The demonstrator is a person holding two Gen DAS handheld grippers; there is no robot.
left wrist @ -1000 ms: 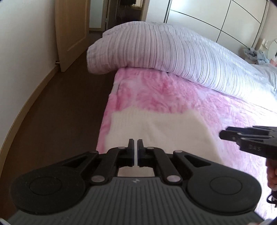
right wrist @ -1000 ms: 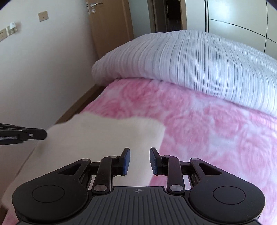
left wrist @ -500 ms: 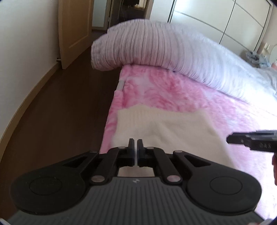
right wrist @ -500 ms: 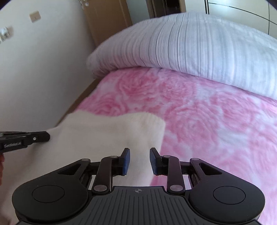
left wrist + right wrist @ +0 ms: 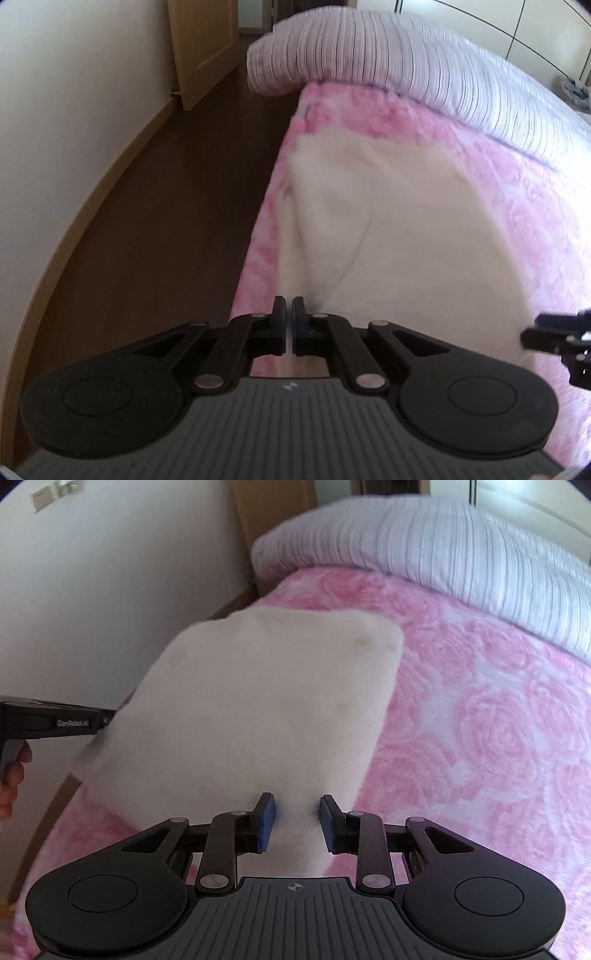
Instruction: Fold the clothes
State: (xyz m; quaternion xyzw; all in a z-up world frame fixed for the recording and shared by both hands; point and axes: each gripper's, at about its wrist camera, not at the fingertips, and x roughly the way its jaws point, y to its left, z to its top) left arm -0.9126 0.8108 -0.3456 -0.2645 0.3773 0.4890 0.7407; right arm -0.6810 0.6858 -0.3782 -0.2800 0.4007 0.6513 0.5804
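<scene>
My left tongs [image 5: 289, 308] are clamped on the cloth's [image 5: 266, 701] near edge, and my right tongs [image 5: 297, 812] pinch a thick bunch of it. Held by both, the cloth hangs taut above the bed [image 5: 480, 709], ready for folding.

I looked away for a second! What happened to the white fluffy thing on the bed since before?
Both tongs, the left and the right, lifted the cream sweater's near edge and carried it forward toward the striped duvet, so it now hangs raised instead of lying flat. The grips stayed as they were, and the pink blanket stayed put.
</scene>
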